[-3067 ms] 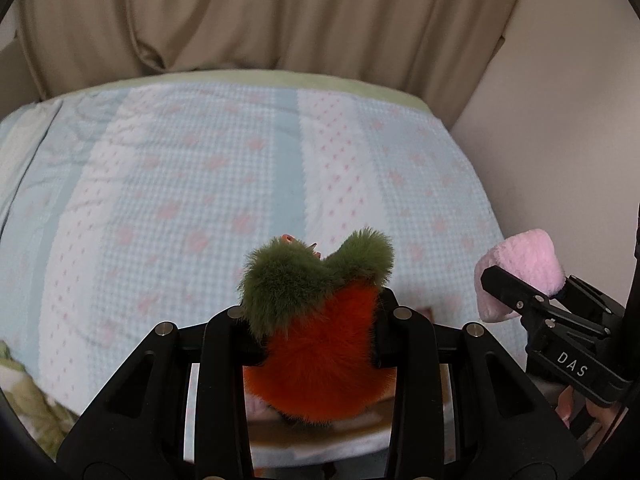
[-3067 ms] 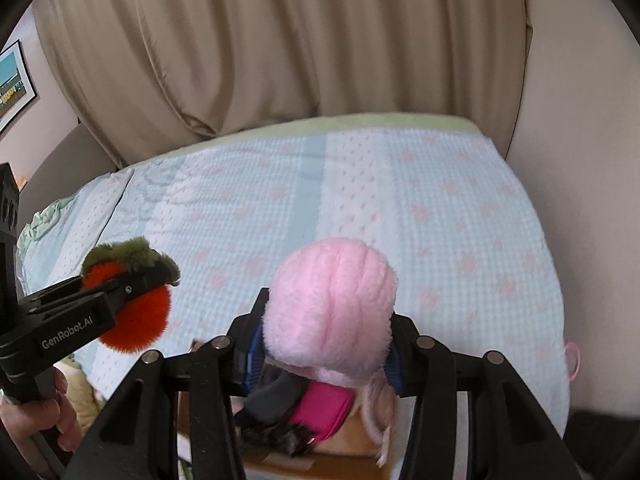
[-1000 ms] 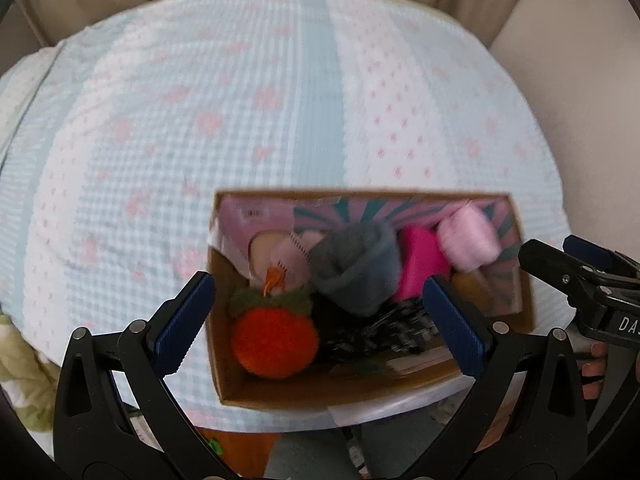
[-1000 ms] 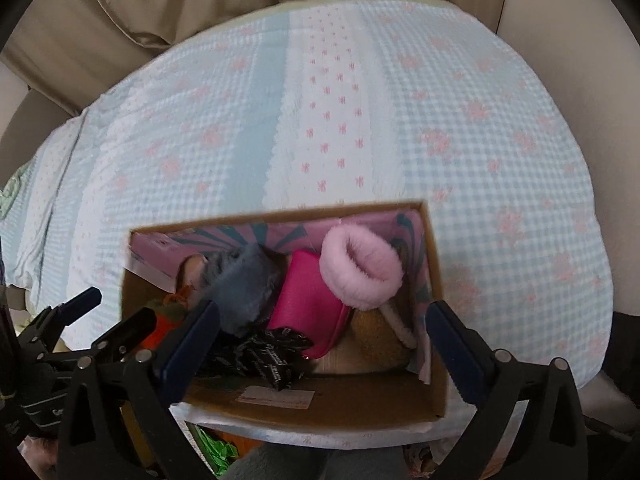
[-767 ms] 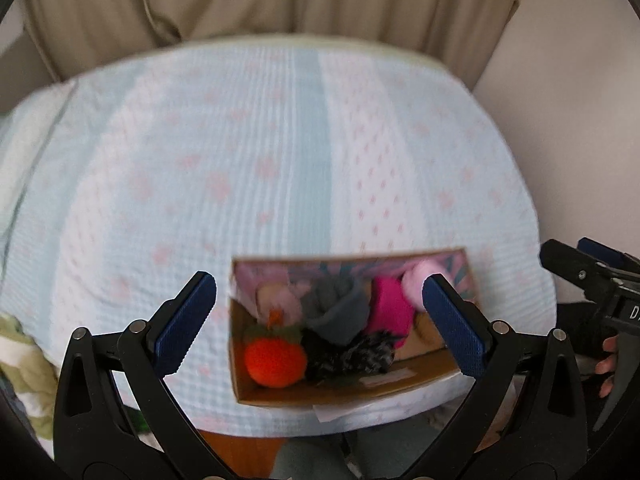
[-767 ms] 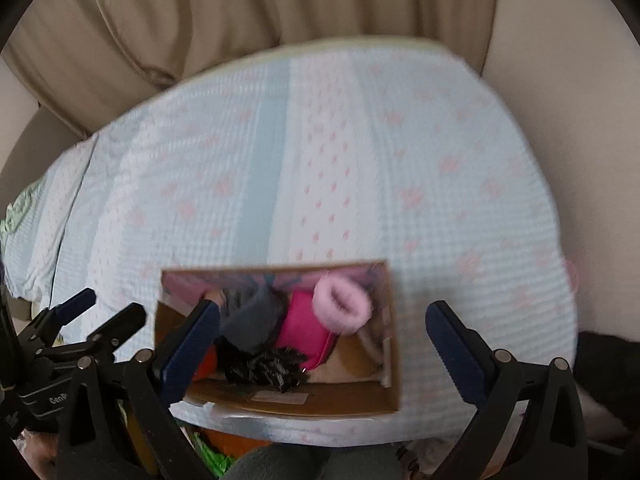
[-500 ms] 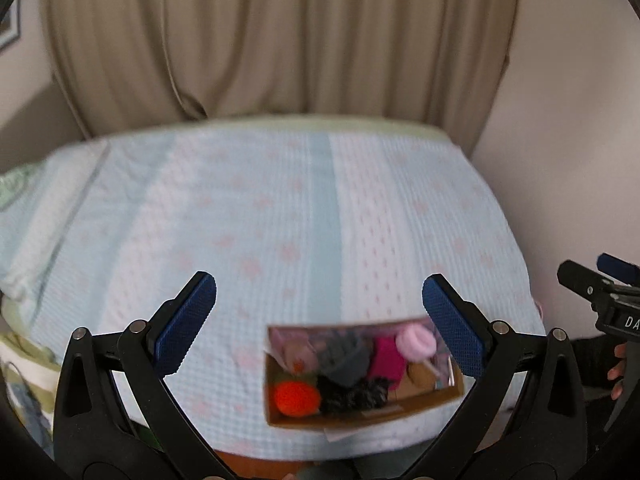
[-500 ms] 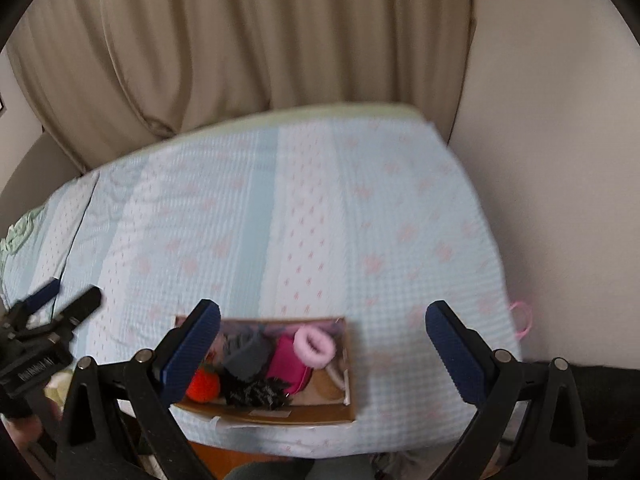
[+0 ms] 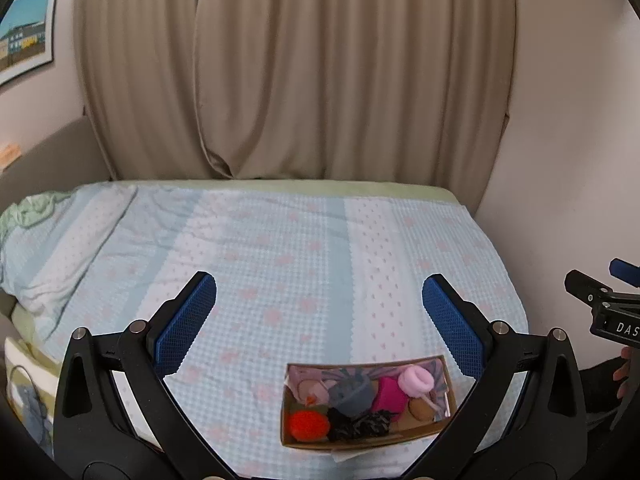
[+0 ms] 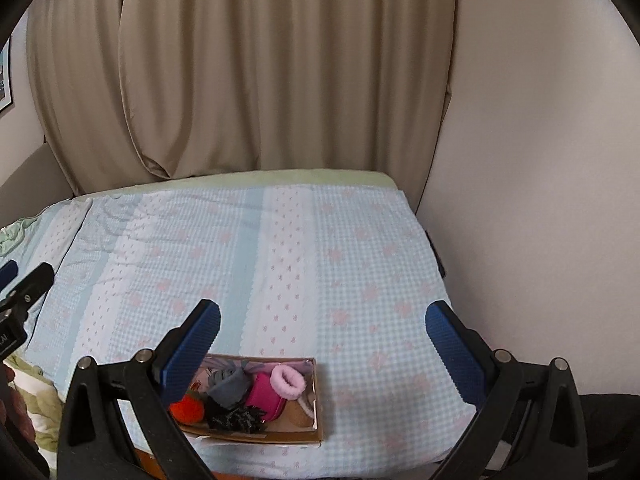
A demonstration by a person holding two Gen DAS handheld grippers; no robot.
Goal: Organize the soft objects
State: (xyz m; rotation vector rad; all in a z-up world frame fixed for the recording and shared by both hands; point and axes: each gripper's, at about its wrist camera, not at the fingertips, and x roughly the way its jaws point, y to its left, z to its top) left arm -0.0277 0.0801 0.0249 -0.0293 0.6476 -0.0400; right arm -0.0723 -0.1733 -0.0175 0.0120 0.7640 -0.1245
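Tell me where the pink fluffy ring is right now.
The pink fluffy ring lies in the cardboard box at the near edge of the bed, toward the box's right end, beside the magenta pouch.

- A bedroom in a home, seen from the foot of a bed that fills most of both views.
- The bed is made up with a light blue checked bedspread printed with pink flowers, over a pale green sheet showing at the far edge.
- Floor-length beige curtains hang closed behind the far edge of the bed.
- A framed picture hangs on the plain wall at left; the bed's right edge runs along a bare cream wall.
- A cardboard box of soft items sits at the bed's near edge.
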